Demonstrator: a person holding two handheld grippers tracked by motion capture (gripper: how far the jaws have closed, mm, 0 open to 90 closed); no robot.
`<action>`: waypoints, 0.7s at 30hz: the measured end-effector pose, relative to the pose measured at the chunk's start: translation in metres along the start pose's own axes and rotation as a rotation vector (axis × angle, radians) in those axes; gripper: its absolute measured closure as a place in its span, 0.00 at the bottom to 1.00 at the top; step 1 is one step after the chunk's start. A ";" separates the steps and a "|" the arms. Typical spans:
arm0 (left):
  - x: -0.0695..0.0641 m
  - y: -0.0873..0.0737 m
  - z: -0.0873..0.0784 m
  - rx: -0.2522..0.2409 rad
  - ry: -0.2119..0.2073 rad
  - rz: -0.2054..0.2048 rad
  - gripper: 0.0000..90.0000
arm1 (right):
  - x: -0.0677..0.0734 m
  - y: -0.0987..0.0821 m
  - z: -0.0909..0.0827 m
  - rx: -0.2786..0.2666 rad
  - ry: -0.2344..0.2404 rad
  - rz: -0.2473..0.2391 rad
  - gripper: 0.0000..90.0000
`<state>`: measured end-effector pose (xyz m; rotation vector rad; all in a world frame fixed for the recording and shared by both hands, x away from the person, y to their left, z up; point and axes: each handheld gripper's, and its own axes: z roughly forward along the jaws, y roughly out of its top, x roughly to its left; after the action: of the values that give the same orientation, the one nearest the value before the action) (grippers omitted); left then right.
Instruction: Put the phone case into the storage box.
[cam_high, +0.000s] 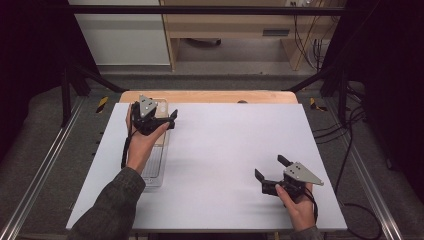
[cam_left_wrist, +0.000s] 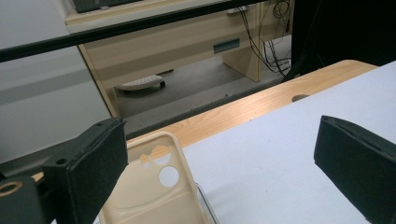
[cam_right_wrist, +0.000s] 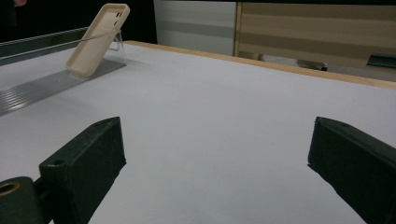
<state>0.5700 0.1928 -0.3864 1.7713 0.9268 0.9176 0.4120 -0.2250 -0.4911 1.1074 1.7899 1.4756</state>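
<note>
Cream phone case (cam_left_wrist: 154, 196), with round camera cut-outs near its upper end, leaning tilted against the raised end of a clear ribbed plastic stand (cam_right_wrist: 42, 88) at the white table's (cam_high: 225, 150) far left corner.

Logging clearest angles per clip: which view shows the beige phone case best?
The right gripper view: the phone case shows whole, leaning tilted on a clear stand. The left gripper view shows its camera cutouts close but cropped by a finger. In the high view the left gripper mostly hides it.

Left gripper (cam_high: 159, 118) jaws wide, right gripper (cam_high: 270, 167) seemingly likewise
</note>
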 end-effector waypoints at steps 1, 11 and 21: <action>-0.001 0.000 -0.001 -0.006 -0.003 0.004 0.03 | 0.000 0.000 0.000 0.001 0.000 0.000 0.04; -0.010 0.007 -0.016 -0.050 -0.021 0.049 0.03 | 0.001 -0.001 0.001 0.005 0.003 -0.007 0.04; -0.021 0.007 -0.036 -0.070 -0.052 0.094 0.03 | 0.001 -0.001 0.001 0.007 0.003 -0.010 0.04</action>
<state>0.5303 0.1859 -0.3729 1.7822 0.7747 0.9476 0.4123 -0.2234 -0.4926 1.0987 1.8015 1.4663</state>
